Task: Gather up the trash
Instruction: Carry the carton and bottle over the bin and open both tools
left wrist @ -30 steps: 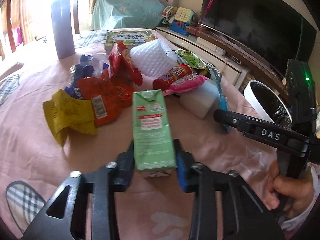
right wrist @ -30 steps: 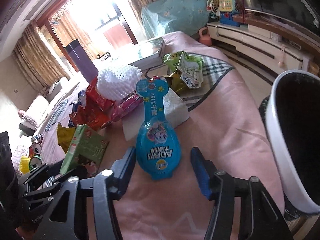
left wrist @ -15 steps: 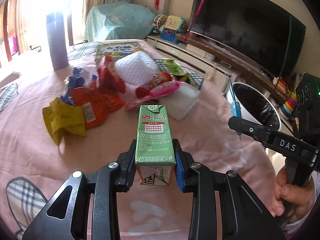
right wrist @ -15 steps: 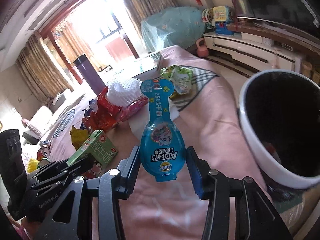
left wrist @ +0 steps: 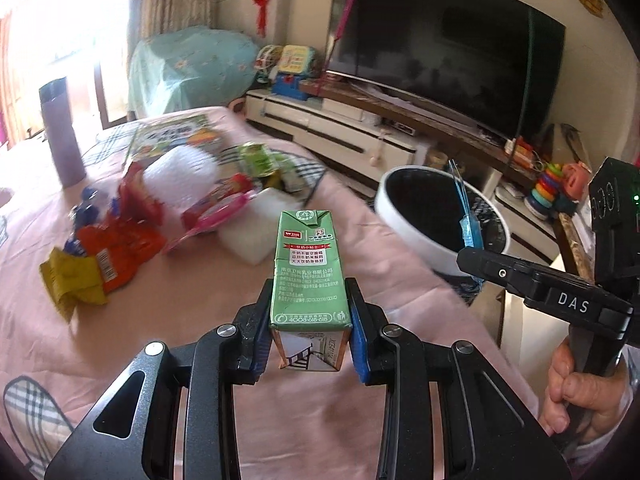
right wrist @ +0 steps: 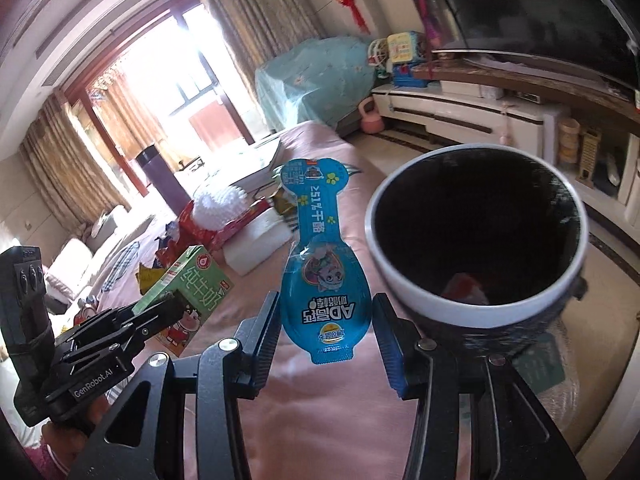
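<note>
A green milk carton stands upright in my left gripper, which is shut on its lower sides above the pink tablecloth. My right gripper is shut on a blue spoon-shaped snack wrapper, held upright just left of the white-rimmed black bin. A red scrap lies inside the bin. In the left wrist view the bin is ahead to the right, with the right gripper and the wrapper in front of it. The right wrist view shows the carton at the lower left.
Several wrappers, a white foam block and a white mesh sleeve lie further back on the table. A purple flask stands at the far left. A TV and a low cabinet fill the right side. A hand grips the right handle.
Both grippers have risen and swung right toward the bin, each carrying its item. The bin now looms larger in both views and the trash pile has slid left.
</note>
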The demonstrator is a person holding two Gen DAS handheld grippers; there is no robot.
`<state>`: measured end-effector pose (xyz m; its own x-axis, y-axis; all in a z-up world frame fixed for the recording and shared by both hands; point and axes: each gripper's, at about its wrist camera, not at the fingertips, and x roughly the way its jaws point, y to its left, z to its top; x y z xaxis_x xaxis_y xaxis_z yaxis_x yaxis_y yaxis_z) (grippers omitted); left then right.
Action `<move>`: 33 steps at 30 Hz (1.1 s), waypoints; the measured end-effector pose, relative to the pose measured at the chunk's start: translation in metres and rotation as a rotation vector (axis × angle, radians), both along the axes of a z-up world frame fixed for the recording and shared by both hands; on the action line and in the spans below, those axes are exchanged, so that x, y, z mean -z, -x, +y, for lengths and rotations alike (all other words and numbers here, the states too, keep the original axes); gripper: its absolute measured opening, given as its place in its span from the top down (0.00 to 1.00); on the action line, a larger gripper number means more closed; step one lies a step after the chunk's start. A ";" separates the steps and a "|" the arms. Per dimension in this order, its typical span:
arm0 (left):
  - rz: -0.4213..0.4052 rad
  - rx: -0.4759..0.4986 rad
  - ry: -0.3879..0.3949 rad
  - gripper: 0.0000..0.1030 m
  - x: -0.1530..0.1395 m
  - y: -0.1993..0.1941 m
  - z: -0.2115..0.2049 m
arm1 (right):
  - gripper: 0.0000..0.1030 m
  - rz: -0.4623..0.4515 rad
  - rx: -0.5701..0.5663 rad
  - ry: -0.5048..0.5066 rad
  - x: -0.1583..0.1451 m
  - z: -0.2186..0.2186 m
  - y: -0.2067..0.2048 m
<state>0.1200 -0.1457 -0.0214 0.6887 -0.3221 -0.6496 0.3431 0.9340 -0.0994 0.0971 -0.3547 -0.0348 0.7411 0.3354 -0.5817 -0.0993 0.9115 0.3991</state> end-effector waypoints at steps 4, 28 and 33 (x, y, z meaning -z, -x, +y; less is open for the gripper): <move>-0.016 0.033 0.002 0.70 -0.006 0.000 -0.017 | 0.55 -0.002 0.044 -0.001 -0.001 -0.021 0.005; -0.045 0.172 -0.024 0.70 -0.019 -0.038 -0.110 | 0.55 0.020 0.171 -0.001 0.001 -0.098 -0.013; -0.036 0.179 -0.025 0.70 -0.017 -0.046 -0.120 | 0.55 0.031 0.181 -0.001 0.002 -0.107 -0.018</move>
<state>0.1661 -0.2654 -0.0042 0.6449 -0.4257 -0.6347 0.5068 0.8598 -0.0617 0.1151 -0.4619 -0.0367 0.7710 0.1988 -0.6050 0.0787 0.9130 0.4003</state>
